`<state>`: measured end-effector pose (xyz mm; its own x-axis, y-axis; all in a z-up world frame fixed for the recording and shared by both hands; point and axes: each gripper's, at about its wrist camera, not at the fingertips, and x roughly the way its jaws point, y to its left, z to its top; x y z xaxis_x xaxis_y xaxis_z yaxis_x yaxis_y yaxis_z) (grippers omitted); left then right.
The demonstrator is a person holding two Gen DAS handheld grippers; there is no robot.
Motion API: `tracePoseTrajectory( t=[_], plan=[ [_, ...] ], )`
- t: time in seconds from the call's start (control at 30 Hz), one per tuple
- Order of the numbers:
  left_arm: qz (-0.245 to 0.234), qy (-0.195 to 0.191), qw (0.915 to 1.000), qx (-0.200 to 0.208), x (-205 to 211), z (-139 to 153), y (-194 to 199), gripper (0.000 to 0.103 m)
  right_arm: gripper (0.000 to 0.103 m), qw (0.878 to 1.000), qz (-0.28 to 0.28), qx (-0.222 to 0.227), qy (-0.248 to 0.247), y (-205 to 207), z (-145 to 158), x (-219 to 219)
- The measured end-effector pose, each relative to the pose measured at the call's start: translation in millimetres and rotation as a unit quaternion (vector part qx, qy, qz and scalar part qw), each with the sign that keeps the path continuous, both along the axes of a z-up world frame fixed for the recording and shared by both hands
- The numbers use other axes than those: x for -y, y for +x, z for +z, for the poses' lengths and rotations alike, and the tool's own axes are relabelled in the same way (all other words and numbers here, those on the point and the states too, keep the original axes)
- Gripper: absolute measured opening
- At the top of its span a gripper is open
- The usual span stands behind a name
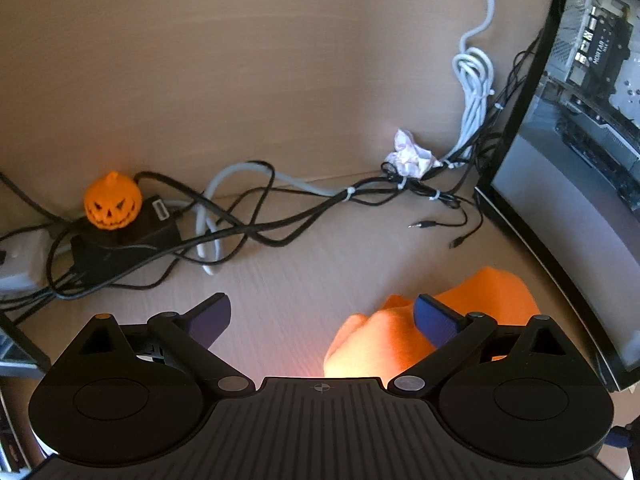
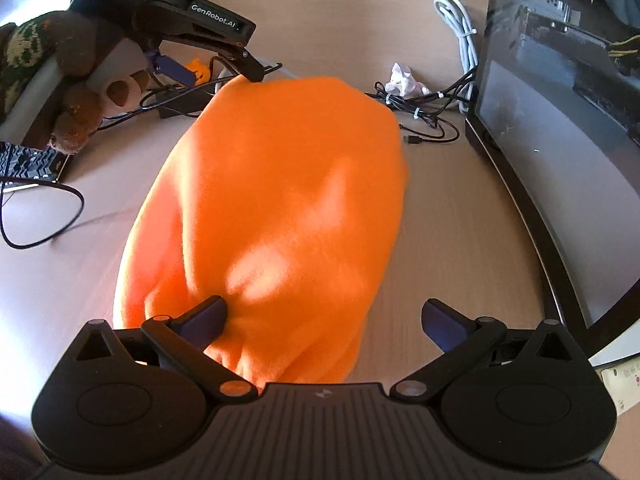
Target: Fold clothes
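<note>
- The bright orange fleece garment [image 2: 276,208] lies bunched in a long mound on the pale wood-grain table [image 2: 460,240], beside the dark curved monitor [image 2: 560,128] and on the near side of the tangle of black and grey cables [image 1: 248,216].
- Its long axis runs away from the right tongs [image 2: 324,320] toward the left tongs [image 2: 208,60]; the two sit at opposite ends of it.
- The right tongs stand apart, one blue pad [image 2: 206,320] touching the near end of the cloth and the other clear of it, so nothing is clamped.
- The left tongs [image 1: 322,316] are also apart and hold nothing; the garment's end [image 1: 400,340] lies toward their monitor-side pad.
- Judging by this, the right hand is better placed for the next pinch.
- The right wrist view shows the whole mound; the left wrist view shows only one end, plus a small orange jack-o'-lantern pumpkin [image 1: 113,202] among the cables.
</note>
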<state>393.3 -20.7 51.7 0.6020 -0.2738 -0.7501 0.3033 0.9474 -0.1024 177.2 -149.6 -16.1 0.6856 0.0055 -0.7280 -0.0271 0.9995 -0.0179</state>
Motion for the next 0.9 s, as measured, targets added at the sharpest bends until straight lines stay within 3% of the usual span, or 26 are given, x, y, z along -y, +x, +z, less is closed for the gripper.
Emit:
tracePoseTrajectory(
  t=[0.17, 0.37, 0.47, 0.6, 0.8, 0.9],
  plan=[
    [0.007, 0.04, 0.999, -0.019, 5, -27, 6, 0.101, 0.103, 1.0, 0.002, 0.002, -0.011, -3, -3, -4],
    [0.011, 0.059, 0.9978, -0.026, 14, -44, 11, 0.101, 0.103, 1.0, 0.002, 0.001, -0.013, -2, -3, -5],
    [0.014, 0.061, 0.9978, -0.022, 15, -40, 11, 0.101, 0.103, 1.0, 0.003, -0.001, -0.011, 0, -2, -2],
    [0.016, 0.034, 0.9993, -0.001, 4, -12, -5, 0.1, 0.103, 1.0, -0.008, 0.016, 0.017, -5, 16, 7],
    [0.015, -0.004, 0.9997, 0.02, -11, 15, -32, 0.1, 0.103, 0.995, -0.076, 0.058, 0.005, -3, 26, 27],
    [0.019, 0.013, 0.9996, 0.013, -11, 5, -33, 0.1, 0.103, 0.996, -0.086, 0.027, -0.025, 4, 7, 25]
  ],
)
